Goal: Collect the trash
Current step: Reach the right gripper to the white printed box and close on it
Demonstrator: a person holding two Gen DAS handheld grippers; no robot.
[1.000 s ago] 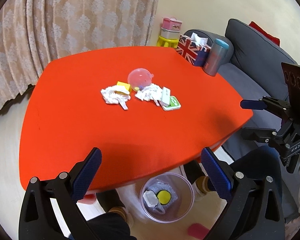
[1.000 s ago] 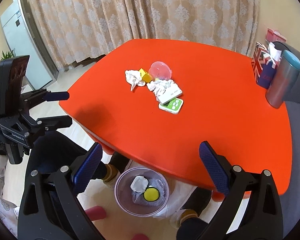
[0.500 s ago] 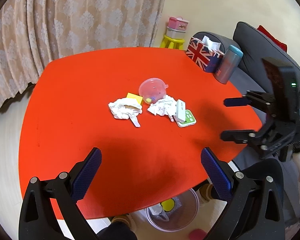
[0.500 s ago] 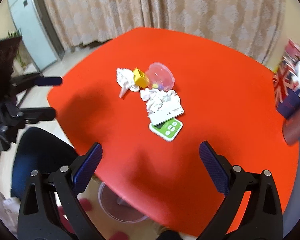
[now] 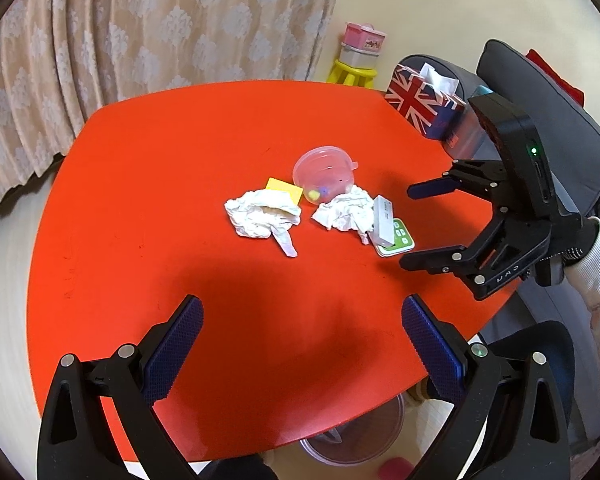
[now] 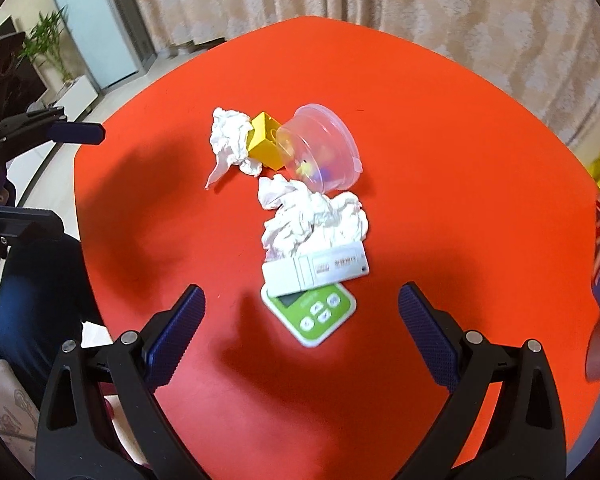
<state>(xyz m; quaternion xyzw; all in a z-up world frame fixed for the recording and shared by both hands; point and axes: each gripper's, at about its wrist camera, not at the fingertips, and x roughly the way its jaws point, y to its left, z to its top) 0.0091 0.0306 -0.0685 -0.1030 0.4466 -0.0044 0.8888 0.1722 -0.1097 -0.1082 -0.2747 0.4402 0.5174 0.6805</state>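
- Crumpled white tissue point(image 6: 314, 220) lay mid-table on the red table point(image 6: 440, 128), its near edge touching the white box point(image 6: 315, 271). That box sat partly on the green-and-white device point(image 6: 315, 314).
- Right gripper point(image 6: 300, 320) hovered over that stack, jaws spread wide and holding nothing.
- Left gripper point(image 5: 302, 338) was over the near half of the table, likewise wide open and empty.
- Risk, as I judged it: a closing pinch on the tissue could catch the white box too, dragging box and device.
- The tipped clear container point(image 6: 320, 148), with small coloured bits inside, touched the tissue's far side; a careless sweep might roll it.
- A second tissue wad point(image 5: 264, 216) leaned against the yellow block point(image 6: 265, 146); lifting it might nudge the block.
- The white box's long axis ran left to right in the right wrist view, slightly tilted; the nearer tissue sprawled from the container towards the box.
- The second wad's thin tail pointed towards the table's near edge.
- The clear bin point(image 5: 356, 436) showed under that edge; soft tissue might miss it on release.
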